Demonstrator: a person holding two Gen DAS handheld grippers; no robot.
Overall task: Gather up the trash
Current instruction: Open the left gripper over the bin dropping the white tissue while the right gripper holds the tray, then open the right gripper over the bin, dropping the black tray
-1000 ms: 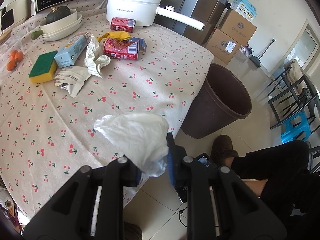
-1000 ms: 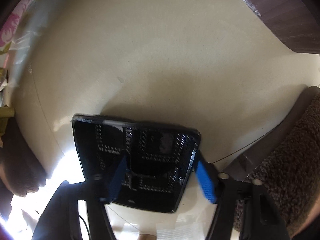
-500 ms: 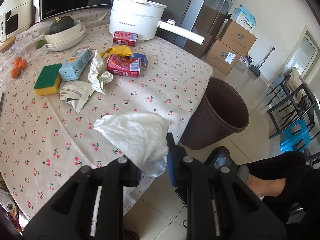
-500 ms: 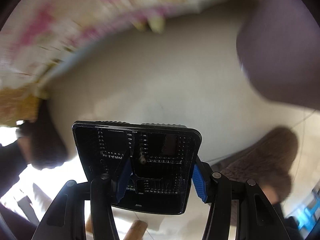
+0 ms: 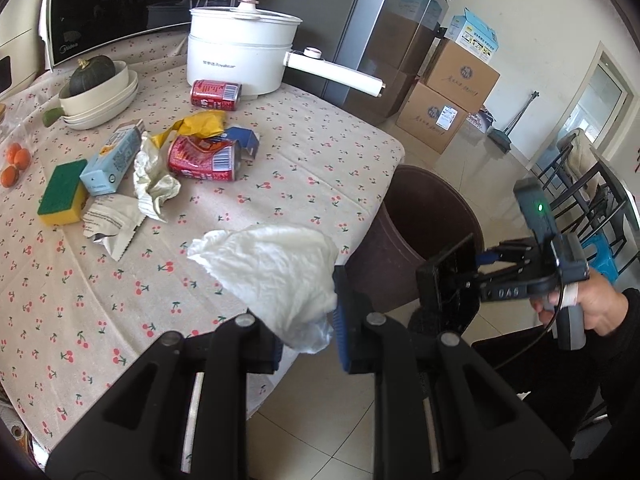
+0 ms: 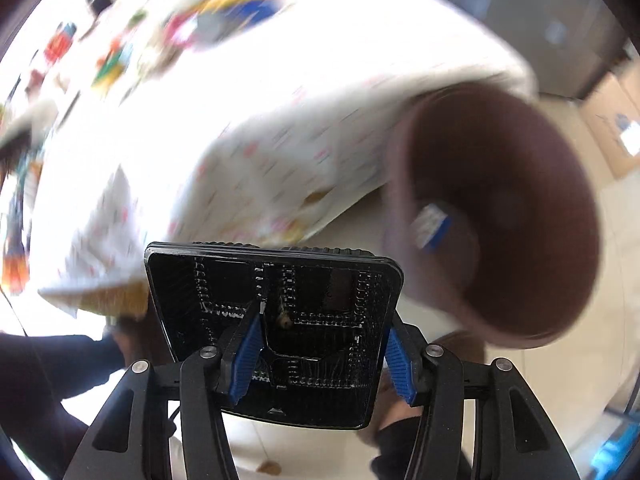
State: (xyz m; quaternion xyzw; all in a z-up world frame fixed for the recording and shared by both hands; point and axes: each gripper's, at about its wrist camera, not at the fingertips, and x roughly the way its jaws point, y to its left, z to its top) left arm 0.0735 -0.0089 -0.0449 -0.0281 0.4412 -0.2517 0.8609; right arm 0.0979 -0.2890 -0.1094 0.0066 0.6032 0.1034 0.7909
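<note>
My left gripper is shut on a crumpled white tissue and holds it above the table's near right edge. My right gripper is shut on a black plastic tray; it also shows in the left wrist view, held beside the brown trash bin. The bin stands on the floor by the table corner, with a blue-and-white pack inside. On the cherry-print tablecloth lie two red cans, a yellow wrapper, crumpled paper, a torn packet and a blue carton.
A white electric pot with a long handle stands at the table's back. A sponge, bowls with a squash and oranges sit at left. Cardboard boxes and chairs stand on the floor at right.
The right gripper has swung up from facing the floor with the black tray, now facing the bin and table. The left gripper with the tissue has risen and drawn back slightly.
</note>
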